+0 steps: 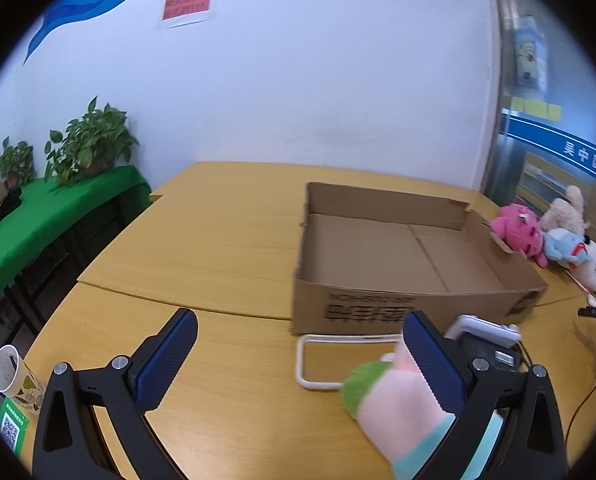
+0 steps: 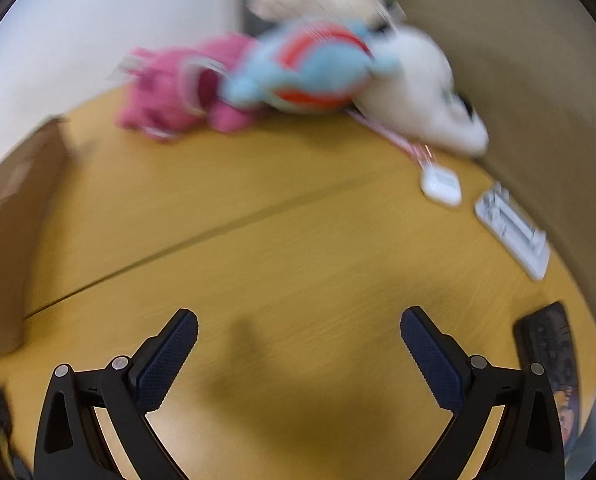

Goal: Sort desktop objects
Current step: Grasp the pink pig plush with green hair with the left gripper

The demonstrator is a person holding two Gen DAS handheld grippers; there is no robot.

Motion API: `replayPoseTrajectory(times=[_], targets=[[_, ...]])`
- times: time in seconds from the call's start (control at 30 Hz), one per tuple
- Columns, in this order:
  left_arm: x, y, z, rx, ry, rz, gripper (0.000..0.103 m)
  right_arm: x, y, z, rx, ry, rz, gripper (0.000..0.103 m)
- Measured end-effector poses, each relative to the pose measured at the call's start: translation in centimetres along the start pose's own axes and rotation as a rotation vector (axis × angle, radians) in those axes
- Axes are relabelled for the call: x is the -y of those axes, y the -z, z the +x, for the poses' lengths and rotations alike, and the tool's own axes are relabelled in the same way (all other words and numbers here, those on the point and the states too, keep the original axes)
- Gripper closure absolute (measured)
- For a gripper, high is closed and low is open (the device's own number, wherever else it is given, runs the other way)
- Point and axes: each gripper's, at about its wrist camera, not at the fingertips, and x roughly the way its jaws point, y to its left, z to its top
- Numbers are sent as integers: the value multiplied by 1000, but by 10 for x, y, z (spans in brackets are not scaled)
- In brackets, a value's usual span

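Note:
In the left wrist view my left gripper (image 1: 298,360) stands open just above the wooden table (image 1: 217,248). A pink plush toy with a green end (image 1: 394,396) lies against the inside of its right finger; the jaws are not closed on it. Straight ahead stands an empty, open cardboard box (image 1: 318,304). Pink (image 1: 518,232), blue (image 1: 570,248) and cream (image 1: 566,208) plush toys lie to the right of the box. The right wrist view is blurred. My right gripper (image 2: 298,352) is open and empty over bare table, with the pink (image 2: 177,88), blue (image 2: 306,76) and white (image 2: 422,92) plush toys ahead of it.
A white wire frame (image 1: 310,360) and a white device (image 1: 482,328) lie in front of the box. A paper cup (image 1: 9,372) stands at the near left edge. A small white case (image 2: 442,184), a white rack (image 2: 514,232) and a dark flat item (image 2: 550,360) lie at the right.

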Motion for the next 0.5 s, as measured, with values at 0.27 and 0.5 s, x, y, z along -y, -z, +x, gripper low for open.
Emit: replayPoseTrajectory(times=[0.27,0.5], targets=[[23,2,-2,-82,146,-85,0,-98,32,-164,211,-402,-210,0],[39,27,46,-240,228,-112,0,-240,116,-209,30,-694,-521,0]])
